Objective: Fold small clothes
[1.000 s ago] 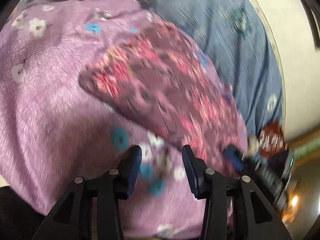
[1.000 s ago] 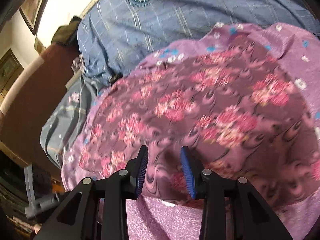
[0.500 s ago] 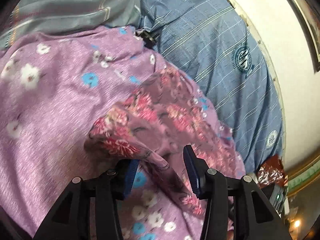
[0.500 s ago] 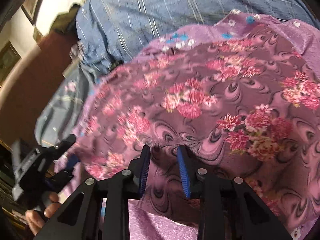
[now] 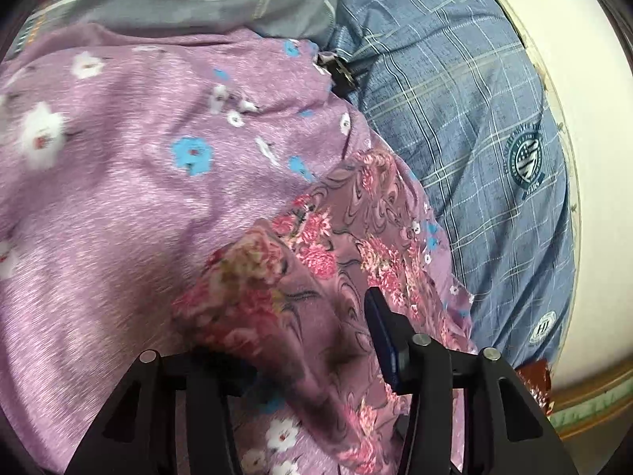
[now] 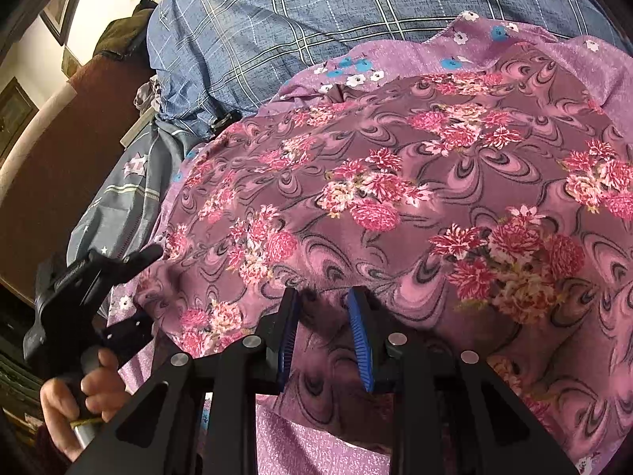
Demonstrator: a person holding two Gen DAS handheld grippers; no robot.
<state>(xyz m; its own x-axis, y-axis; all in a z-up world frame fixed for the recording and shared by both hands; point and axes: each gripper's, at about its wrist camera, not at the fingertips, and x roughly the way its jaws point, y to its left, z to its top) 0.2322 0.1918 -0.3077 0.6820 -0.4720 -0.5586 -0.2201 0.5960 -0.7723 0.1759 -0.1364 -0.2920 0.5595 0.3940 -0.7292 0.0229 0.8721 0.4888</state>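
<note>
A mauve garment with pink flower print (image 6: pixel 376 198) lies spread on a light purple cloth with white and blue flowers (image 5: pixel 138 198). My right gripper (image 6: pixel 323 297) is at the garment's near hem, shut on a bunched fold of it. In the left wrist view a corner of the same garment (image 5: pixel 277 289) is draped across my left gripper (image 5: pixel 312 316). It covers the left finger, and the right pad (image 5: pixel 379 332) stands bare beside it. The left jaws are closing with this corner between them, and the pads do not press on it.
A blue checked sheet (image 5: pixel 455 138) lies beyond the purple cloth, with a grey patterned cloth (image 5: pixel 198 4) at the back. A hand (image 6: pixel 91 392) holds the left gripper's handle at the garment's left end. A brown padded edge (image 6: pixel 59 158) and a white wall (image 5: pixel 593 198) border the bedding.
My left gripper has slid up to the garment's corner, which now lies between its jaws. My right gripper has narrowed onto the hem. The left gripper and its hand have come into the right wrist view.
</note>
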